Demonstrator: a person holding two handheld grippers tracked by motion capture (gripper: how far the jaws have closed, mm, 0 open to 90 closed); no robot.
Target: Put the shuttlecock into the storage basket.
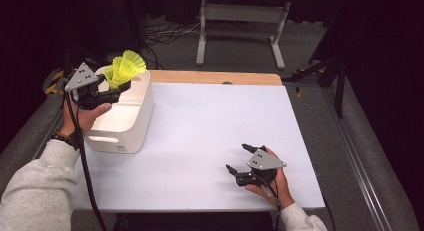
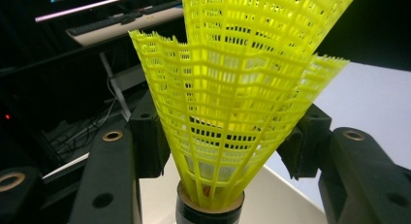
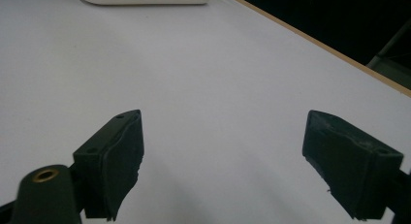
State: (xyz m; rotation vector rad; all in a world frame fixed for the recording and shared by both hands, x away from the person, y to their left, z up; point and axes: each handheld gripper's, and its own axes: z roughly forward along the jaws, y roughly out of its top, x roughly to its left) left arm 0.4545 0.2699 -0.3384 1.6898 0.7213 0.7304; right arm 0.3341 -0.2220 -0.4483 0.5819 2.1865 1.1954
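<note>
Holding two nested yellow shuttlecocks [image 1: 124,68] over the white bin [image 1: 131,122] at the bench's far-left corner, the left gripper [image 1: 116,91] has its pads pressed on the mesh skirt from both sides, as the left gripper view [image 2: 228,151] shows; jaws abt half closed on it, grip looks firm. Cork base w/ black band [image 2: 209,215] sits low between the jaws, skirts flare up and away.

Likely step: dropping the pair into the bin. To do it well: bring them fully over the bin's inside, not the rim, since they now hang near its far wall. Lower before letting go; light things bounce and roll. Don't squeeze harder, the mesh already bends in at the pads. Open jaws wide in one go so the skirt doesn't snag on a pad. If the two are jammed together they may fall as one, which is fine.

Right gripper [image 1: 241,160] rests near the bench's near-right corner, jaws spread wide, nothing between them, bare white bench top [image 3: 203,78] below. Leave it parked, no need for it.

Writing: no brand, label or text readable on shuttlecocks, bin or grippers.
</note>
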